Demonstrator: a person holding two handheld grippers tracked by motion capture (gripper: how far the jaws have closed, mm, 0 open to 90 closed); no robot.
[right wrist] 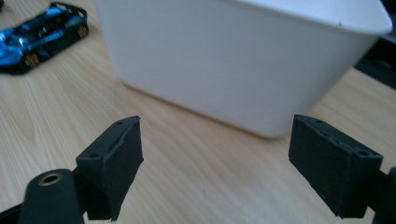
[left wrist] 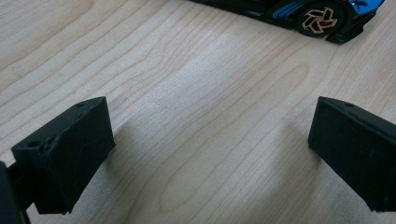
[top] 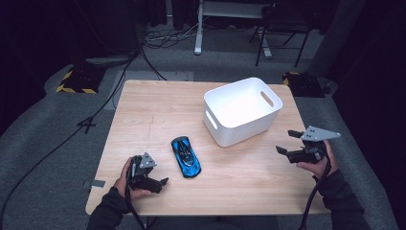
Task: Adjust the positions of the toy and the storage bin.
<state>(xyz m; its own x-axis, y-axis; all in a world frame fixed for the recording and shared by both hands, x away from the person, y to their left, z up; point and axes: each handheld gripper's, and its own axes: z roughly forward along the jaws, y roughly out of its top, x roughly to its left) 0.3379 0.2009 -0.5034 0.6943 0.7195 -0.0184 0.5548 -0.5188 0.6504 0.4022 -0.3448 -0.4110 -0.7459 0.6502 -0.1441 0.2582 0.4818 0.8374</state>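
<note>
A blue and black toy car (top: 186, 156) lies on the wooden table (top: 158, 105), near the front centre. A white bin (top: 242, 108) with handle slots stands to its right and further back, with nothing seen inside. My left gripper (top: 160, 177) rests low at the front left, just left of the car, open with bare wood between its jaws (left wrist: 210, 116). The car's wheel (left wrist: 319, 19) sits a little beyond them. My right gripper (top: 287, 142) hovers at the table's right edge, open and facing the bin's wall (right wrist: 233, 56). The car (right wrist: 39, 35) is far left there.
The table's near and right edges are close to both hands. Beyond the table are grey floor, cables (top: 95, 120), a desk leg (top: 198, 28) and a chair (top: 282, 24).
</note>
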